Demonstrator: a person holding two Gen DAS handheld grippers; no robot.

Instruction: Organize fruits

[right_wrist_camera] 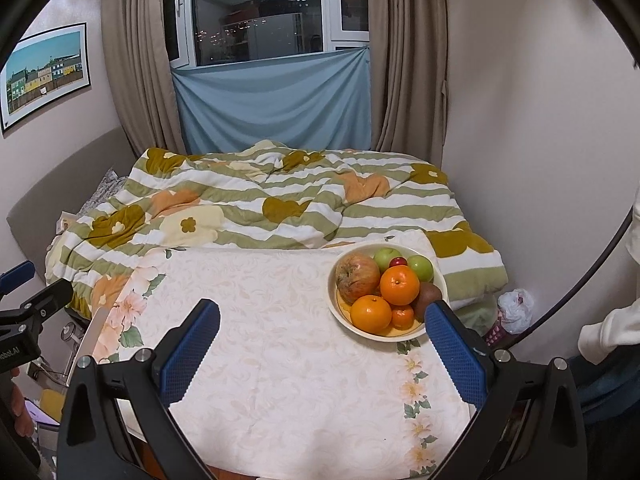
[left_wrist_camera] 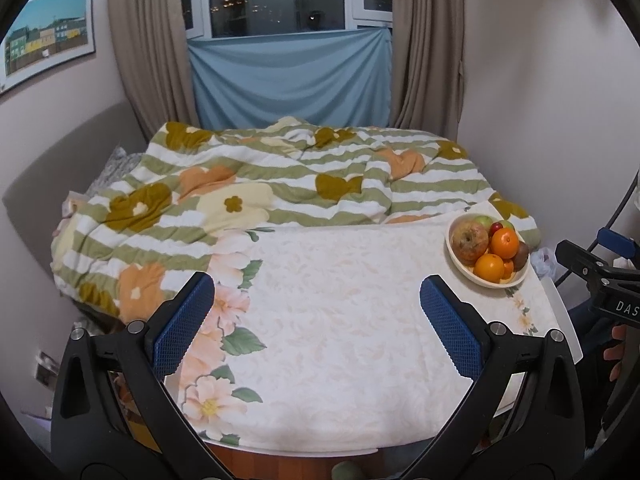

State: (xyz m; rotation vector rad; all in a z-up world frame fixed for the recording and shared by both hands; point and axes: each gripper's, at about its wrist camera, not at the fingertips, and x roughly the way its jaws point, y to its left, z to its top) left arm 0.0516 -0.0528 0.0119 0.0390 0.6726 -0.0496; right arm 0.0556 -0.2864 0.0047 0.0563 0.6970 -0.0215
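A cream bowl full of fruit stands at the far right corner of the table. It holds a big reddish apple, two oranges, a small tangerine, two green apples, a brown kiwi and a small red fruit. My right gripper is open over the table, its right fingertip just in front of the bowl. My left gripper is open above the table's middle, with the bowl ahead to its right. Neither holds anything.
A floral tablecloth covers the table, which butts against a bed with a striped flowered quilt. Curtains and a window lie beyond. A white plastic bag sits on the floor at right. The other gripper's body shows at the right edge.
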